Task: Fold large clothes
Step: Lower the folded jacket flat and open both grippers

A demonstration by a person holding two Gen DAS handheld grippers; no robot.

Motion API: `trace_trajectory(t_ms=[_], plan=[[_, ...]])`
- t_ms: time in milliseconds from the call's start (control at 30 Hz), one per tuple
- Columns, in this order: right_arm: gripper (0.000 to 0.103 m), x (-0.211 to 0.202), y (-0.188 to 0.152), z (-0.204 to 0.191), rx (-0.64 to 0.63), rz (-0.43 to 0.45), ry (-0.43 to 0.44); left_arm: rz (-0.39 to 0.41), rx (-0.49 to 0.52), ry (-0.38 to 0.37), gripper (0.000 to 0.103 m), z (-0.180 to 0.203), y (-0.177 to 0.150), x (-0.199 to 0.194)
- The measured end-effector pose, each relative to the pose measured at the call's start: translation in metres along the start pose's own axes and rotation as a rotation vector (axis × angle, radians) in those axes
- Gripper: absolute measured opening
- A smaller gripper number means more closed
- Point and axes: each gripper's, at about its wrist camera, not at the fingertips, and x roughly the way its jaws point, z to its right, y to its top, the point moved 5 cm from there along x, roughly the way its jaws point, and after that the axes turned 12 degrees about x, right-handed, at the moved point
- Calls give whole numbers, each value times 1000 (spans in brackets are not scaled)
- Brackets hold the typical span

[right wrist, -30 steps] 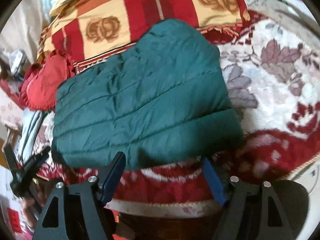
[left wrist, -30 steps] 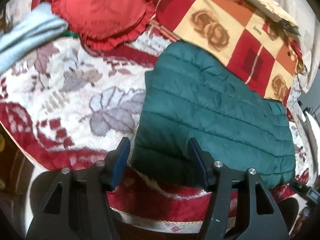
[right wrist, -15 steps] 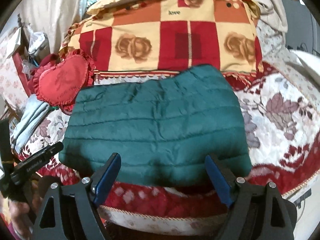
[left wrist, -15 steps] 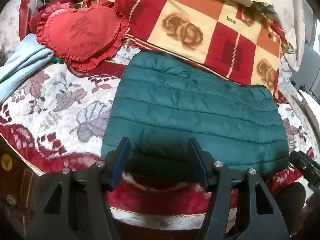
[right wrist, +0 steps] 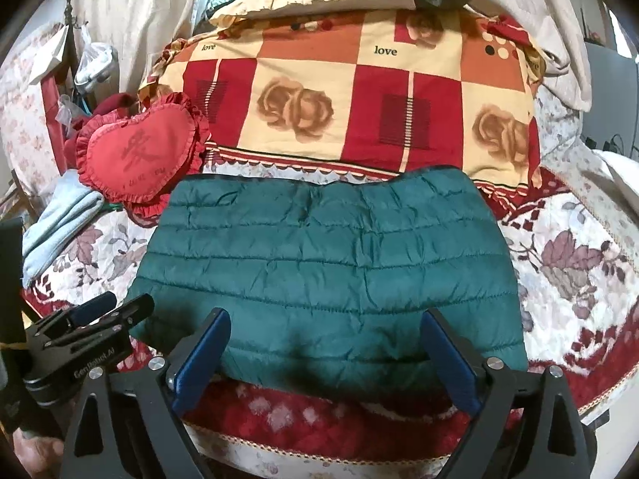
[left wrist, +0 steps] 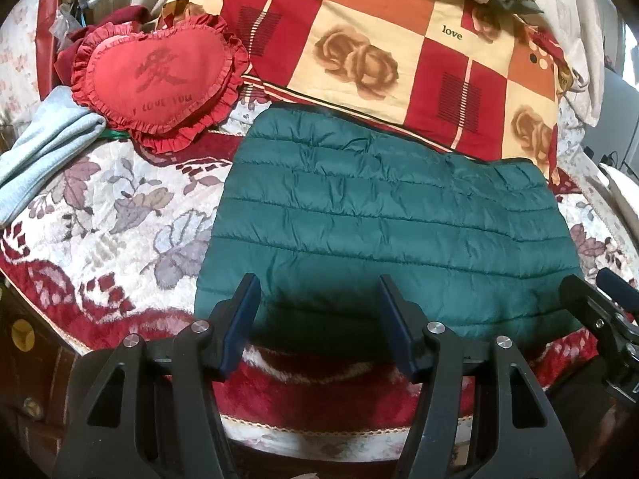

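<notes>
Both cameras have backed off and levelled out over the last second, so the whole folded jacket now fits in view instead of crowding the frame at an angle. The left gripper [left wrist: 319, 319] is spread wide with nothing between its blue-padded fingers [left wrist: 239, 319], hovering over the near edge of the green puffer jacket [left wrist: 379, 231] without touching it as far as I can tell. Same deal with the right gripper [right wrist: 323, 355]: fingers splayed apart, empty, parked over the jacket's front hem. Each one pokes into the other's view from the side, but only partly, so those glimpses don't tell you much. The jacket lies flat as a rough rectangle on the bed [left wrist: 100, 215], on a red and cream floral blanket, with its far edge right up against a big checkered pillow [left wrist: 399, 48] printed with roses and "love". Sleeves and collar aren't visible, presumably tucked under, can't say for sure. Off to the left there's a red heart cushion [left wrist: 155, 80] with a frilly edge, and a light blue cloth [left wrist: 44, 147] that's cut off by the frame. The clutter behind the cushion is too blurry to make out. The jacket's near hem sits in the grippers' shadow.
</notes>
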Motion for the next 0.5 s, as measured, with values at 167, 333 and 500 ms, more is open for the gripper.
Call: trace_trajectory(t_ms=[167, 333, 500], plan=[[95, 5, -1, -1, 21, -9, 2, 0, 7, 2, 60, 2, 0, 0], [95, 6, 1, -3, 21, -9, 3, 2, 18, 8, 60, 4, 1, -1], [99, 4, 2, -4, 19, 3, 3, 13, 22, 17, 60, 6, 3, -3]])
